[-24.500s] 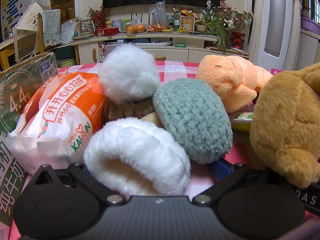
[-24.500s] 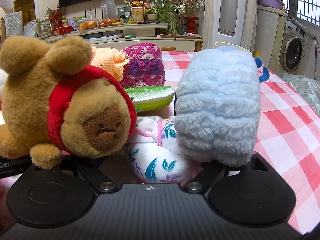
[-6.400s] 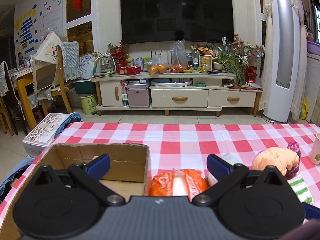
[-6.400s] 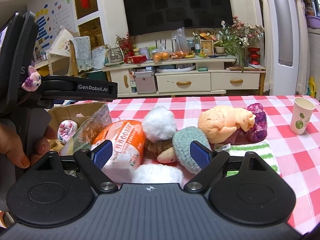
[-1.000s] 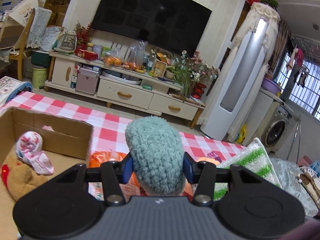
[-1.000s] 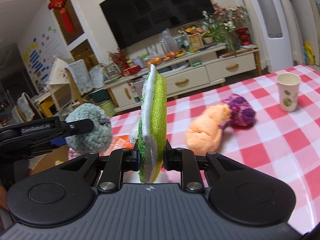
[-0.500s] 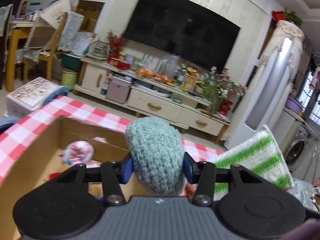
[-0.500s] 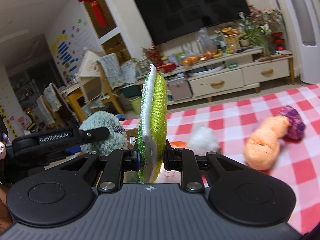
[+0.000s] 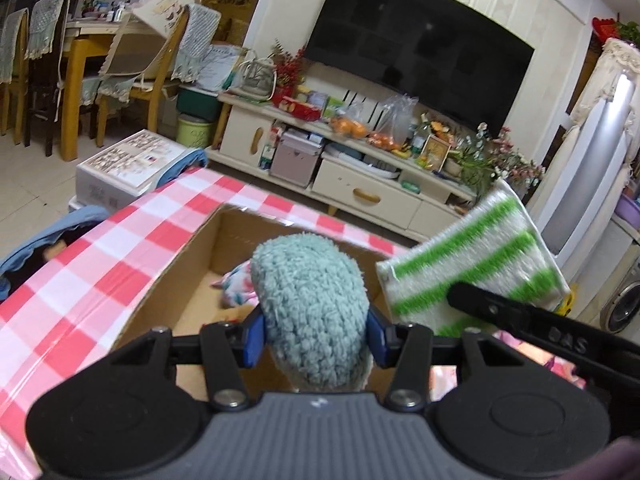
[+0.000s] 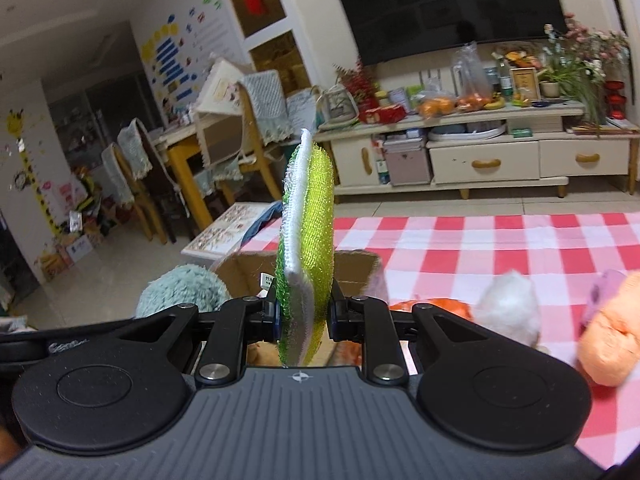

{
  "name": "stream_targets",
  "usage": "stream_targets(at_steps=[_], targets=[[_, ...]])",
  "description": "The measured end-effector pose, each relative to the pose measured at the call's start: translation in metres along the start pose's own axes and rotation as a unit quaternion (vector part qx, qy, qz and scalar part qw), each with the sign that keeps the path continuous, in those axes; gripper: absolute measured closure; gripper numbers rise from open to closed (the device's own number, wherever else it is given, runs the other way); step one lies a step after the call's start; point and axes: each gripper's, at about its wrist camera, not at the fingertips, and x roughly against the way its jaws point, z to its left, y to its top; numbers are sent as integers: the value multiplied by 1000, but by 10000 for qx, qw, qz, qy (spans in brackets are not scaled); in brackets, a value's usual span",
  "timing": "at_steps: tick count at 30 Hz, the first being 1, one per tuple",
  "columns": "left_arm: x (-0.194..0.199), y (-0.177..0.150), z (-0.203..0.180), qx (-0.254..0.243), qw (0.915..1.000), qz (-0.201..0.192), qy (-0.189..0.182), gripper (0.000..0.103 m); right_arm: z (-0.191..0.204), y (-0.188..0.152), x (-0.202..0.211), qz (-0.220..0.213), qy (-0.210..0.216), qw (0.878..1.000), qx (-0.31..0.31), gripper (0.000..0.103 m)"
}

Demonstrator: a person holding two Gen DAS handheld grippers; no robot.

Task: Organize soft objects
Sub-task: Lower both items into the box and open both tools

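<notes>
Gripping now: both claws are loaded, each holding one soft thing above the table.
Left gripper (image 9: 314, 338): clamped on the teal crocheted round pouf (image 9: 310, 308); the blue pads press into its two sides and the yarn bulges up and forward between them.
Teal pouf position: held in the air over the near part of the open brown cardboard box (image 9: 176, 264); in the right wrist view it shows as a fuzzy teal ball (image 10: 180, 290) at the lower left, beside the box.
Right gripper (image 10: 304, 318): closed on the flat green-and-white striped scouring cloth (image 10: 306, 248), which stands on edge between the pads, white layer to the left, yellow-green mesh to the right.
Striped cloth position: seen from the left wrist view it hangs tilted (image 9: 476, 264) just to the right of the teal pouf, near the box's far right corner; the black arm of the right gripper crosses below it.
Cardboard box: sits on the red-and-white checked tablecloth (image 9: 80, 276) at the table's left end, flaps open; its far wall shows behind the cloth in the right wrist view (image 10: 356, 268).
Inside the box: a white fabric bundle with a pink and blue flower print (image 9: 236, 286) lies on the floor, partly hidden by the pouf.
On the table, right side: a white fluffy pom-pom (image 10: 510, 306), a peach knitted soft toy (image 10: 612, 340) at the frame edge, and an orange packet (image 10: 436, 306) mostly hidden behind the gripper.
Blur: the right-side objects are smeared, so finer detail cannot be told.
</notes>
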Motion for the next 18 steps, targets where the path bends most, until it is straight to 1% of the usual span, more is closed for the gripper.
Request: stream_targets(at_steps=[6,10,11,13,14,15,16,17,18], targets=[[-4,-2,10,-42,9997,185,165,53,1,4,-15,312,-53,9993,192,76],[-4,-6,14,-90,9992,315,232,53,-1,3,-22,538,-118,9982,235,72],[-3,-7,15,-95,9990,335,270,52,-2,2,-19,579,-147,9979,243,68],[-2,-7,14,-132,9989,309,327,48,-3,4,-15,564,-232,9980,175,53],[-1,-6,14,-156,9990,264,322,44,-5,4,-10,501,-243,9984,101,33],[0,-5,12,-166,9991,221,323,38,-6,4,-4,416,-240,9988,48,23],[1,-4,11,-164,9992,184,325,35,-5,4,0,337,-240,9991,25,20],[1,-4,10,-157,9992,161,323,31,-5,4,7,267,-271,9993,7,15],[1,-4,9,-158,9993,150,305,31,-6,4,13,194,-306,9993,-14,8]])
